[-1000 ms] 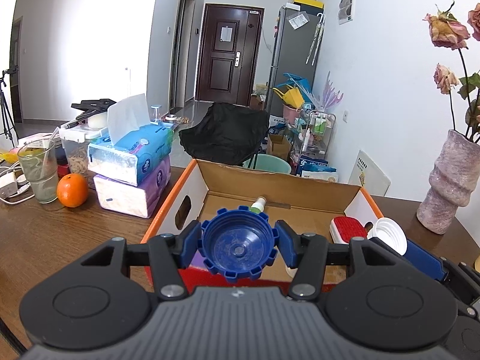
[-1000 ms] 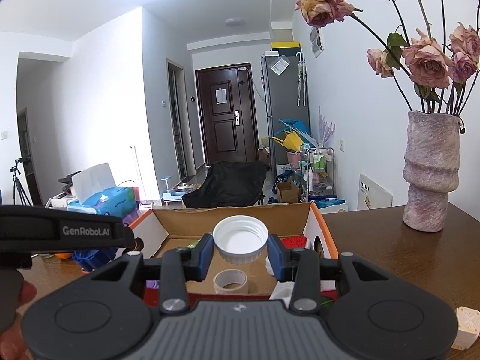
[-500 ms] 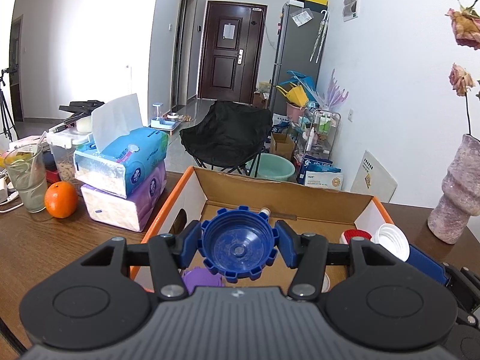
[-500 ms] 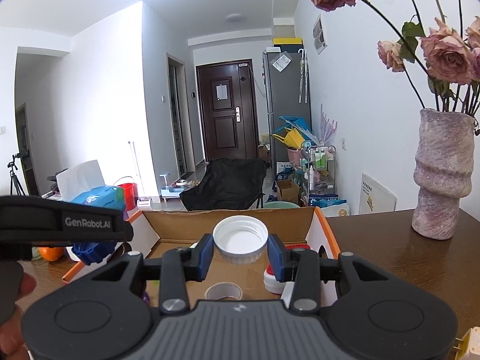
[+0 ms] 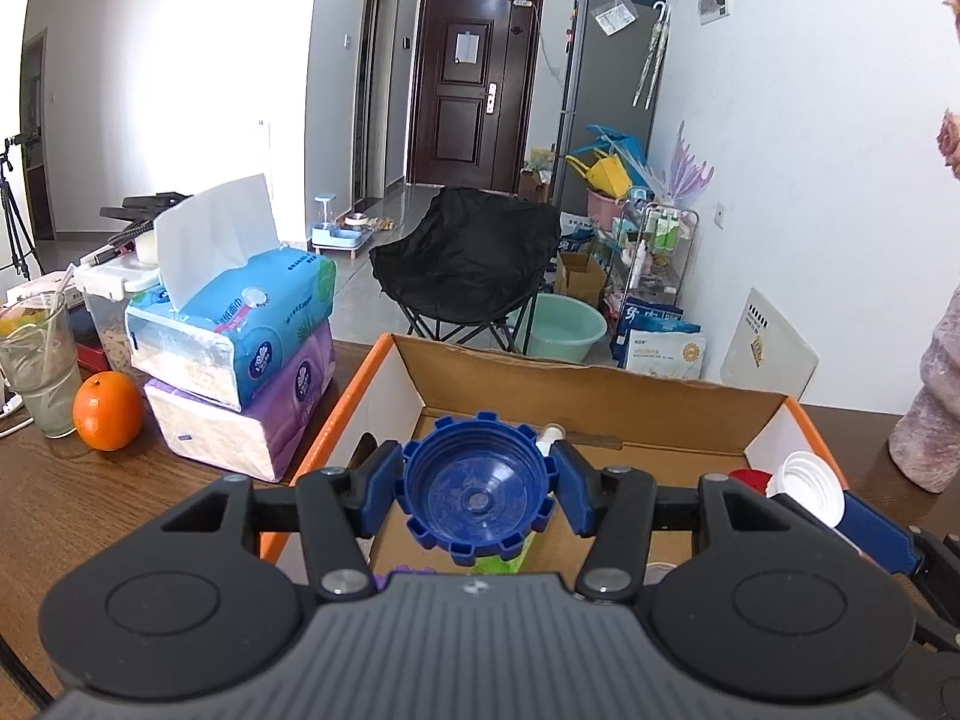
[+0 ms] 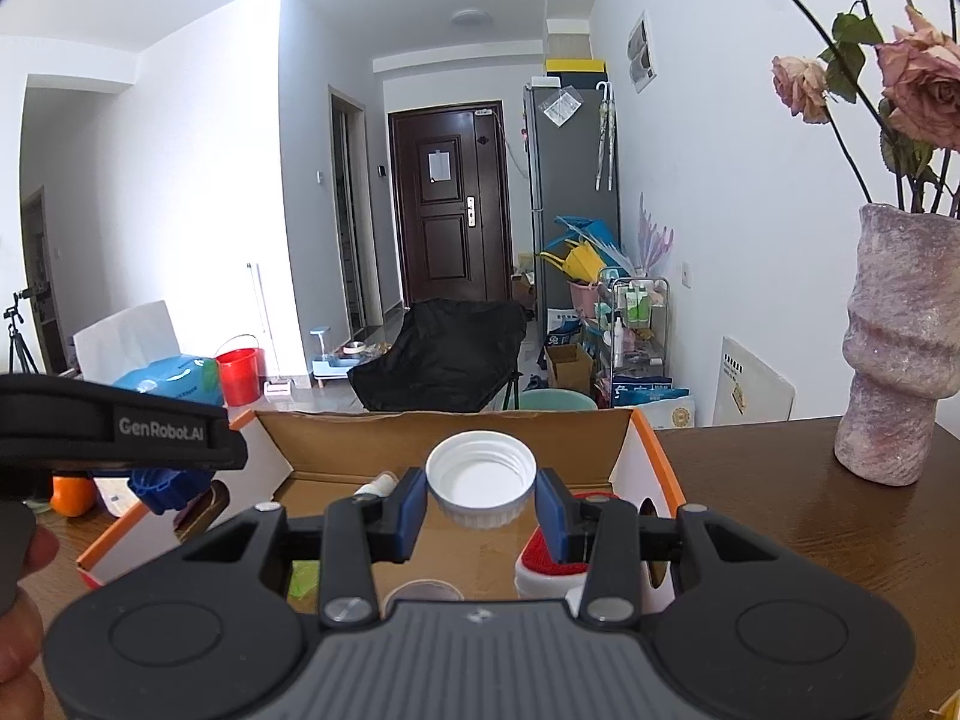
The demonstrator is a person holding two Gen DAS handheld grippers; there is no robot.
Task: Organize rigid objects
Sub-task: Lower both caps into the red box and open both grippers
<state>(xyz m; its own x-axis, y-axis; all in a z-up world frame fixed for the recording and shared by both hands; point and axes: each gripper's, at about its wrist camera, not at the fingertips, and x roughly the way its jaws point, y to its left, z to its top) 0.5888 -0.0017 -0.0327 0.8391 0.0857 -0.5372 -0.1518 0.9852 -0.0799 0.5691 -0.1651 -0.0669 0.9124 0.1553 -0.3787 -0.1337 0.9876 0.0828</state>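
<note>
My left gripper [image 5: 477, 495] is shut on a big blue notched cap [image 5: 477, 495], its hollow side facing the camera, held over the open cardboard box [image 5: 594, 396]. My right gripper [image 6: 481, 498] is shut on a white threaded cap [image 6: 481, 477], also above the box [image 6: 444, 435]. In the left wrist view the white cap [image 5: 807, 486] shows at the right, held by the other gripper's blue finger. On the box floor lie a red-topped white item [image 6: 549, 564], a clear round lid [image 6: 423, 591], a small white bottle [image 6: 375, 486] and something green [image 6: 303, 576].
Two stacked tissue packs [image 5: 240, 354], an orange [image 5: 108, 411] and a glass [image 5: 39, 372] stand left of the box on the brown table [image 5: 90, 516]. A pink vase [image 6: 900, 348] with dried roses stands on the right. A hand [image 6: 18, 630] grips the left tool.
Both grippers have moved forward over the box with their caps still held. The box's near edge has slid under the tools, and the vase has shifted toward the right edge.
</note>
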